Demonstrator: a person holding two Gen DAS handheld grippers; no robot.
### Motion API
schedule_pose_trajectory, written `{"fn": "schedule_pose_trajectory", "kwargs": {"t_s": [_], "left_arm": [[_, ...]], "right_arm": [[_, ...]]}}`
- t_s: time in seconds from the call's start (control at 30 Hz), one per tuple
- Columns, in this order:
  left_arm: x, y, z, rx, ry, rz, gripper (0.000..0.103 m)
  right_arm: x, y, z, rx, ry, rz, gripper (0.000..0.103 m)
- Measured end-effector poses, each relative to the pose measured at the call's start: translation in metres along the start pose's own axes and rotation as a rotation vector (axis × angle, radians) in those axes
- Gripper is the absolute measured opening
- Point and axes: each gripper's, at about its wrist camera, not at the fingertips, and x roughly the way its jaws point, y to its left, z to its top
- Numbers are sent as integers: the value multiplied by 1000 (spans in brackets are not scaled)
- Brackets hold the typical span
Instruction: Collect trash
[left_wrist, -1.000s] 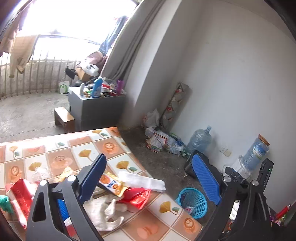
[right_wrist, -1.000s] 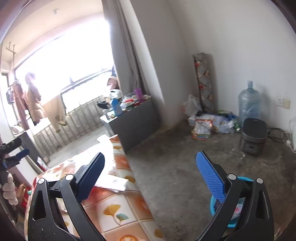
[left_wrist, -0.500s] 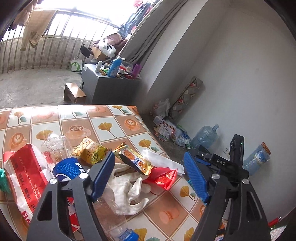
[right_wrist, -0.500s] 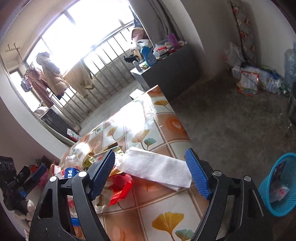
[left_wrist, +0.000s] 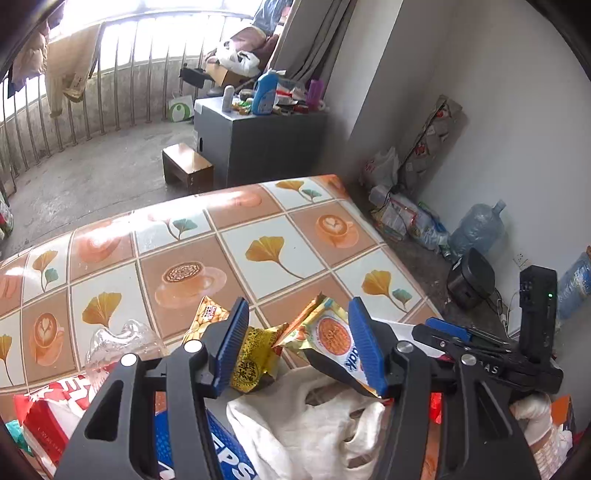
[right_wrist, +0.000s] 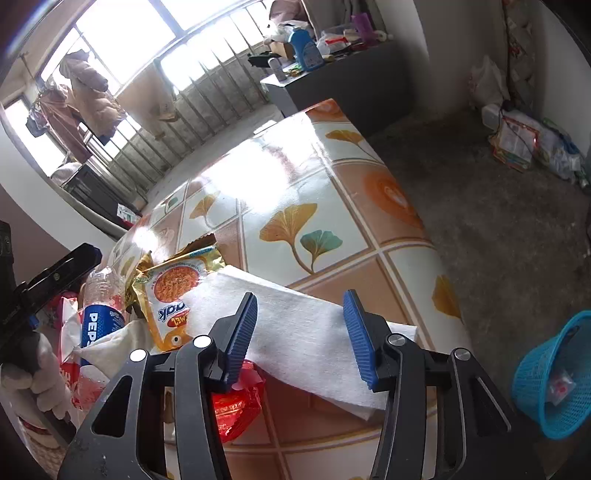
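A trash pile lies on the tiled table (left_wrist: 258, 236). My left gripper (left_wrist: 295, 347) is open, its jaws astride a yellow snack wrapper (left_wrist: 255, 360) and an orange noodle packet (left_wrist: 332, 338), above a white plastic bag (left_wrist: 306, 428) and a Pepsi bottle (left_wrist: 225, 458). My right gripper (right_wrist: 299, 336) is open, its jaws either side of a white paper towel (right_wrist: 295, 328), with a red wrapper (right_wrist: 232, 410) below. The noodle packet (right_wrist: 173, 295) and Pepsi bottle (right_wrist: 98, 317) show to its left. The right gripper also shows in the left wrist view (left_wrist: 480, 347).
A blue trash basket (right_wrist: 554, 380) stands on the floor right of the table. A red-and-white bag (left_wrist: 40, 421) and a crushed clear bottle (left_wrist: 118, 339) lie at the pile's left. A grey cabinet (left_wrist: 258, 136), a stool (left_wrist: 188, 171) and water jugs (left_wrist: 476, 229) stand beyond.
Both grippers have tipped down and moved in close over the trash pile. The left now straddles the wrappers, the right the paper towel. Both jaw gaps have narrowed.
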Motion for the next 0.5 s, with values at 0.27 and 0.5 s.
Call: {"fn": "schedule_pose_trajectory", "kwargs": {"t_s": [0.27, 0.5], "left_arm": [[26, 13, -9, -35, 148, -37, 43], [22, 3, -34, 7, 236, -114, 29]], "right_arm": [[5, 34, -21, -72, 37, 61, 31], [-6, 42, -46, -63, 76, 105, 24]]}}
